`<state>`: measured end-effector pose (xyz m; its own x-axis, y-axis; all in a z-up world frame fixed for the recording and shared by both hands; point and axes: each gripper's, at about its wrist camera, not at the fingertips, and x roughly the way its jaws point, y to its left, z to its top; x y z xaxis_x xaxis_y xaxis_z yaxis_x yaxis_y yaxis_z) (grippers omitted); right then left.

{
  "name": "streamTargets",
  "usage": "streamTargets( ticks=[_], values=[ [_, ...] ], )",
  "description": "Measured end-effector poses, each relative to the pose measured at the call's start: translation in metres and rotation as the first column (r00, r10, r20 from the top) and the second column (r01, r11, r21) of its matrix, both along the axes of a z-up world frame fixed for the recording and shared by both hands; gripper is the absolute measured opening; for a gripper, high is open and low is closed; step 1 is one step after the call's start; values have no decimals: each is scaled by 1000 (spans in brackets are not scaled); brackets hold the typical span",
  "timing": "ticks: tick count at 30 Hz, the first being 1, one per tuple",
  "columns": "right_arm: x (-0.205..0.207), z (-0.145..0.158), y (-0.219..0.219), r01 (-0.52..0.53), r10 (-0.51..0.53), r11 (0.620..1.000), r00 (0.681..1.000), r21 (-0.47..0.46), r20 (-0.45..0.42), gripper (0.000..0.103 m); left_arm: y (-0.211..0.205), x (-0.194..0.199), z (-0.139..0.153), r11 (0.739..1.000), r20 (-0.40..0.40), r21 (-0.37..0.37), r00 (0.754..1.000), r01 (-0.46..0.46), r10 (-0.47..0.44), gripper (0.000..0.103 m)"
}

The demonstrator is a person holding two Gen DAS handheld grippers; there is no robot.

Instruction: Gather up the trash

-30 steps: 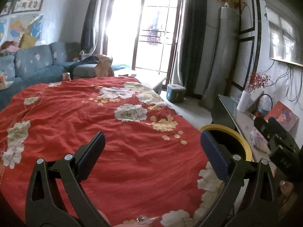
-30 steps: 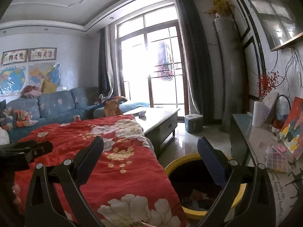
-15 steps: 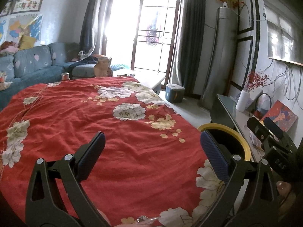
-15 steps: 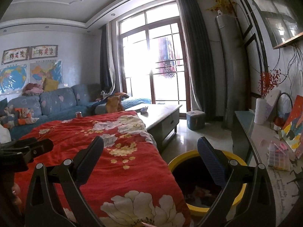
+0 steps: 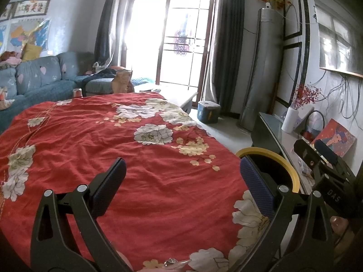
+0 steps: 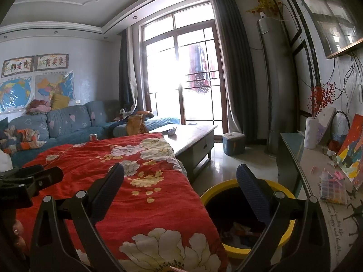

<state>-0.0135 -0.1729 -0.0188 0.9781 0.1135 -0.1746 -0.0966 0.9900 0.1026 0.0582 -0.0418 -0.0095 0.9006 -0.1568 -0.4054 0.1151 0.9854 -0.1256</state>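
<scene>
Trash here means mostly what already lies in the bin [image 6: 245, 231]: a few crumpled scraps, reddish and dark, sit at the bottom of a round black tub with a glossy yellow rim, low and right of centre in the right wrist view. On the red cloth [image 5: 113, 140] no loose litter shows, so the next piece cannot be placed from these pictures; a small glinting thing at the bottom edge of the left wrist view is too cut off to name.

The relation that matters is bin to tongs. The right gripper [image 6: 180, 182] hangs released, jaws wide apart, nothing between the ribbed blue pads [image 6: 251, 195]; its right-hand jaw overlaps the bin's mouth in the picture, so the bin lies just below and to the lower right of it. The left gripper [image 5: 182, 179] is likewise spread and empty, over the cloth, with the bin's yellow rim at the right of its frame behind the far jaw. The right hand looks nearer the bin; the left looks better placed for anything on the cloth.

The cloth is a soft, wrinkled cotton-like spread, red with pale flowers, draped over a rounded surface, and would probably bunch under a pinch. Beyond it a blue sofa [image 6: 68, 122] sits at middle left and a low table [image 6: 192, 136] at centre, with a small crumpled white thing on it that may be litter.
</scene>
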Motion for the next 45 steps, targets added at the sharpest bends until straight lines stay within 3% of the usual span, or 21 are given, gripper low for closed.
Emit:
streamTargets(
  ticks=[34,37,41,43,45],
  values=[
    [5,-1,3,-18,18,1000,1000,3,-16,96,4,0,-5,1000,-21,-21,1000,-2,2,92],
    [19,9,16,-70,71,997,996,19,-53,96,19,5,-4,998,-36,-40,999,-38,37,92],
    [50,34,66,-194,200,980,970,50,-142,97,85,13,10,981,-72,-75,983,-176,171,92],
    [68,43,105,-280,288,958,936,66,-204,97,137,11,12,953,-100,-43,950,-300,294,92],
    [83,51,163,-371,383,924,887,96,-258,97,195,1,8,903,-119,-9,897,-430,426,92]
  ],
)
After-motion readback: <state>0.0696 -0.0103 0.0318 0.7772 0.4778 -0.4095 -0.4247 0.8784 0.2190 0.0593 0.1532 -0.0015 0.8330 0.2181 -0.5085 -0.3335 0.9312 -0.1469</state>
